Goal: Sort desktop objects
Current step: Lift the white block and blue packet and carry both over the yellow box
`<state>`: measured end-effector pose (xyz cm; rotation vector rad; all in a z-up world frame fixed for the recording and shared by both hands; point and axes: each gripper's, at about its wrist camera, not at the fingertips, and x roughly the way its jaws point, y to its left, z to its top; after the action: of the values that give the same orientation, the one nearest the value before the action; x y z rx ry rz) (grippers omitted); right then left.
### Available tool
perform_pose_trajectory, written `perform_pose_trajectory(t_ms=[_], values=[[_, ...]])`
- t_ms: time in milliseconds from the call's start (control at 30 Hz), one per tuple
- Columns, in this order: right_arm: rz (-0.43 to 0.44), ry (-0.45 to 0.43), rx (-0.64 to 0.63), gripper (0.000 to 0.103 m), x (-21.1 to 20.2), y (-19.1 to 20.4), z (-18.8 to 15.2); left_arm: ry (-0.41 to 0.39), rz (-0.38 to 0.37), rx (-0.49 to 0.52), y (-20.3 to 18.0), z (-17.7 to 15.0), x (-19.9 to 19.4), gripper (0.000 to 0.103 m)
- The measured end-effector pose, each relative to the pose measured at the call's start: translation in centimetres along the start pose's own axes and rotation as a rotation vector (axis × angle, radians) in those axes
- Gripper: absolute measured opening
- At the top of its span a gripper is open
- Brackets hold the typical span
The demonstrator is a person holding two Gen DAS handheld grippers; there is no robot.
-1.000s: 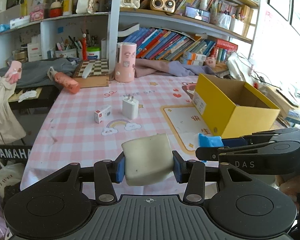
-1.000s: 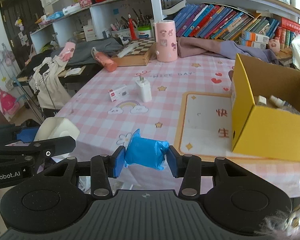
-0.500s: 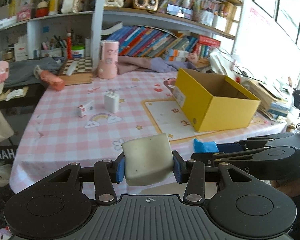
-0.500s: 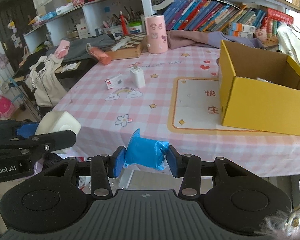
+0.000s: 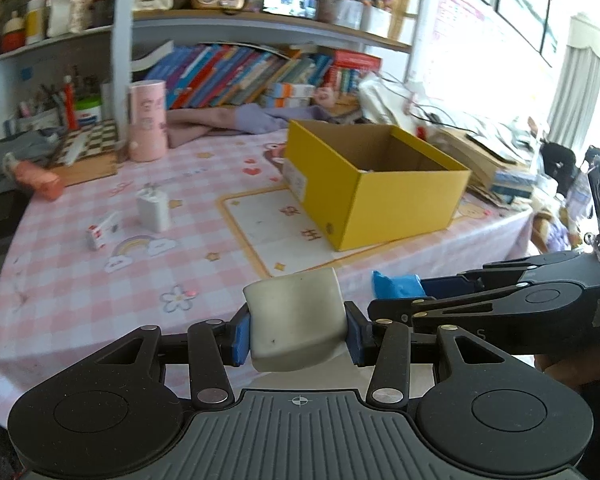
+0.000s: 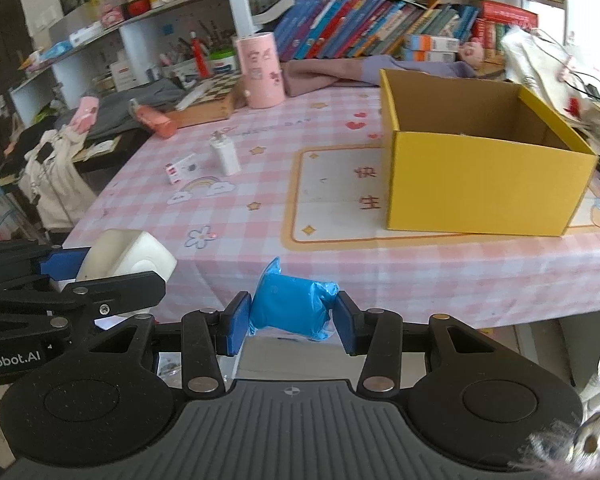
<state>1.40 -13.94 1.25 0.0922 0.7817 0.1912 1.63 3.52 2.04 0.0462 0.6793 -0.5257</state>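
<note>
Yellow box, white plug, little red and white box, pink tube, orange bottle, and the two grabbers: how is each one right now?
yellow box: open at the top, upright.
white plug: standing, prongs up.
little red and white box: lying flat.
pink tube: upright.
orange bottle: lying on its side.
left gripper: shut on a white block.
right gripper: shut on a blue packet.

Daylight entered from the window (image 5: 512, 4) at the right, which was overexposed to white. The table (image 5: 72, 292) was evenly bright, with soft shadows. Motion blur softened the bookshelf (image 5: 260, 68) in the left wrist view. Fisheye distortion curved straight edges, and the frame corners were black.
</note>
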Motion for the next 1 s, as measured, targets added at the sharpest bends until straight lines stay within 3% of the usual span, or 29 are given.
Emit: perform_pose_trajectory(t_ms=[1000], values=[[-0.173, 0.046, 0.111, 0.041, -2.1, -5.3, -1.6, 0.055, -0.21, 0.131, -5.4, 2.0, 4.7, 0.044]])
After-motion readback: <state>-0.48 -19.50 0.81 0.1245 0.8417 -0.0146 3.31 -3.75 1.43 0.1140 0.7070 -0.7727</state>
